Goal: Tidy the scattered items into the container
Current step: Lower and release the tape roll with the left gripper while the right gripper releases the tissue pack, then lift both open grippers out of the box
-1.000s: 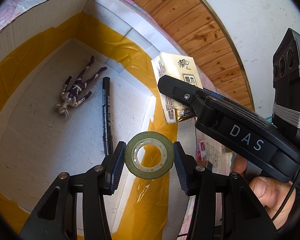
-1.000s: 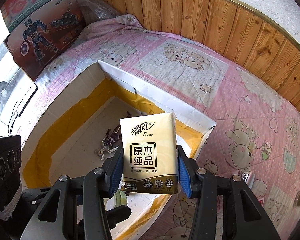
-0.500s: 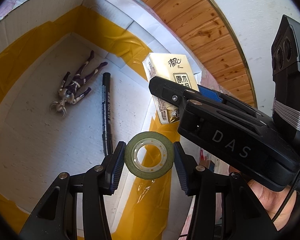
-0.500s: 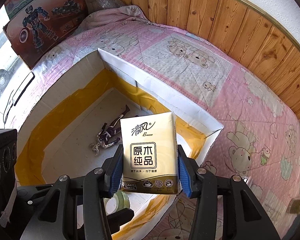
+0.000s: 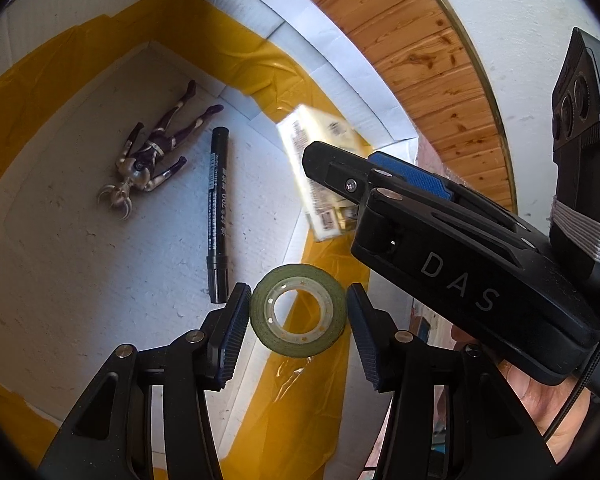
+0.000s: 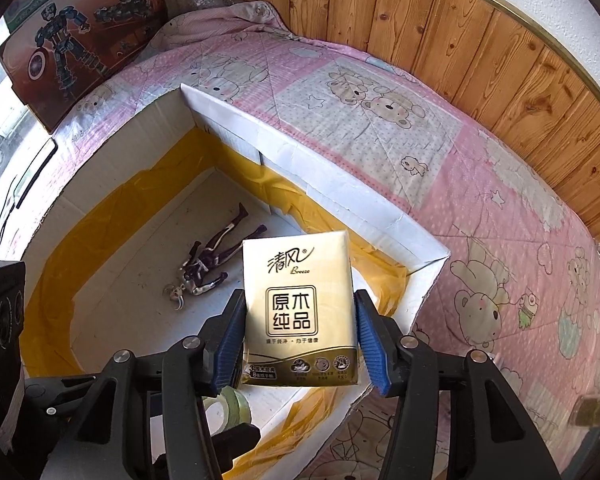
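My left gripper [image 5: 298, 292] hangs over the white cardboard box [image 5: 80, 56] with a green tape roll [image 5: 298, 354] between its pads. The pads still touch the roll while the jaws are opening. My right gripper [image 6: 300, 294] is over the box's near corner, and its jaws are opening around a gold tissue pack [image 6: 300, 312]. The left wrist view shows that pack [image 5: 316, 168] blurred and tilted past the fingertip. A toy figure [image 5: 152, 156] and a black marker [image 5: 219, 208] lie on the box floor.
The box, lined with yellow tape, sits on a pink bear-print quilt [image 6: 420, 160]. A wooden panel wall [image 6: 460, 40] runs behind it. A robot-print toy carton [image 6: 80, 32] leans at the far left. A person's hand [image 5: 540, 404] holds the right gripper.
Both grippers have edged further over the box. In the left wrist view the tissue pack has gone from sharp and upright to blurred and tilted, past the fingertip. The tape roll stays between the pads.
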Demonstrator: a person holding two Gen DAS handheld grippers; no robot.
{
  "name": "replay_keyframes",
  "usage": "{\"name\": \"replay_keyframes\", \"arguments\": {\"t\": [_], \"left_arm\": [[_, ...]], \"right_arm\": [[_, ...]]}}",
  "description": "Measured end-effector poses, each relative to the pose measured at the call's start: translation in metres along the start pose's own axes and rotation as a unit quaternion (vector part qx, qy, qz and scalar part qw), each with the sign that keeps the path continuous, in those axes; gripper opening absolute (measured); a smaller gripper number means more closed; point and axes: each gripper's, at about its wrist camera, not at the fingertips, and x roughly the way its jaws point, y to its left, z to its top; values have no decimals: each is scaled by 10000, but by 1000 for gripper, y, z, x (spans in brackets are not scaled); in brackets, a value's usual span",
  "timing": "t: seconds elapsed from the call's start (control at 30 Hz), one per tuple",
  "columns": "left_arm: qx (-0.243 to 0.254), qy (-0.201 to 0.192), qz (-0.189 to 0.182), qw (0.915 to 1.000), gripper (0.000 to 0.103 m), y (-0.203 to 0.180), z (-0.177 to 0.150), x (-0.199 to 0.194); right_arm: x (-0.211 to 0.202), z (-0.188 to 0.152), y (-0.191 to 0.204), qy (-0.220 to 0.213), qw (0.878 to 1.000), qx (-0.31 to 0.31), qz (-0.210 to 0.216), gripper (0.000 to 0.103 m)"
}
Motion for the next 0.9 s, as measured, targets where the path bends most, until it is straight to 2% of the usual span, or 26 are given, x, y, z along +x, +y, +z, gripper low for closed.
{"name": "replay_keyframes", "arguments": {"t": [0.53, 0.9], "left_arm": [[-43, 4, -36, 10000, 56, 1, 1, 0], [7, -52, -41, 10000, 56, 0, 1, -6]], "right_arm": [[-4, -2, 3, -11, 10000, 20, 17, 58], [-18, -7, 2, -159, 9995, 175, 199, 58]]}}
